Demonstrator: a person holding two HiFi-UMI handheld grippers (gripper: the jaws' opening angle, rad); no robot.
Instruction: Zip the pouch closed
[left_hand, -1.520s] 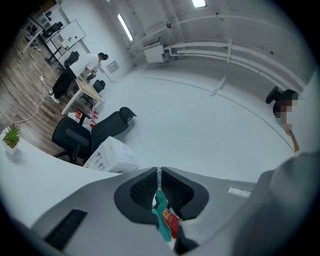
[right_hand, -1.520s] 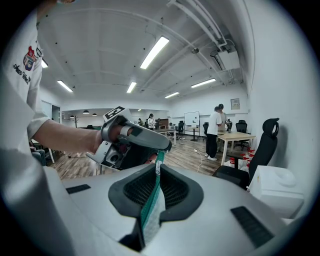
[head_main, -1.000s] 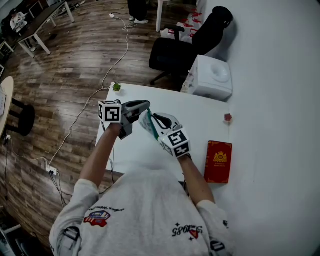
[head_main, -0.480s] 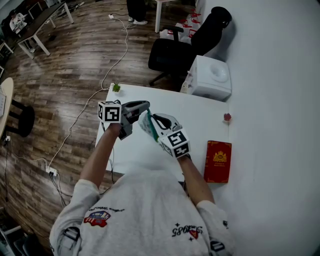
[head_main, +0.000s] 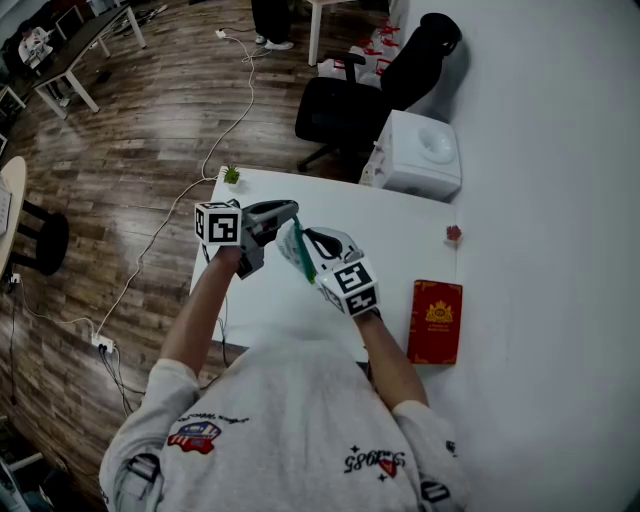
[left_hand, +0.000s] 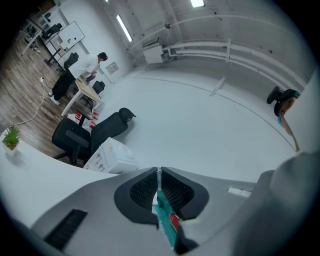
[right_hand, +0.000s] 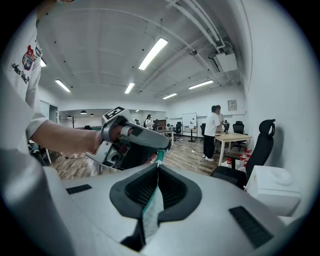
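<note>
I hold a small teal and white pouch (head_main: 298, 250) in the air over the white table (head_main: 400, 235), between both grippers. My left gripper (head_main: 291, 216) comes in from the left and is shut on the pouch's top edge; in the left gripper view the teal pouch (left_hand: 165, 223) runs out from between its closed pads (left_hand: 146, 189). My right gripper (head_main: 308, 241) is shut on the pouch from the near right, and its jaws have just been closing tighter on it. In the right gripper view the pouch (right_hand: 151, 212) is pinched, with the left gripper (right_hand: 135, 142) just beyond. The zipper pull is hidden.
A red booklet (head_main: 436, 322) lies at the table's right edge, with a small red object (head_main: 453, 233) beyond it. A white box-like appliance (head_main: 420, 155) stands at the far corner, a black office chair (head_main: 350, 105) behind it. A tiny plant (head_main: 232, 176) sits at the far left corner.
</note>
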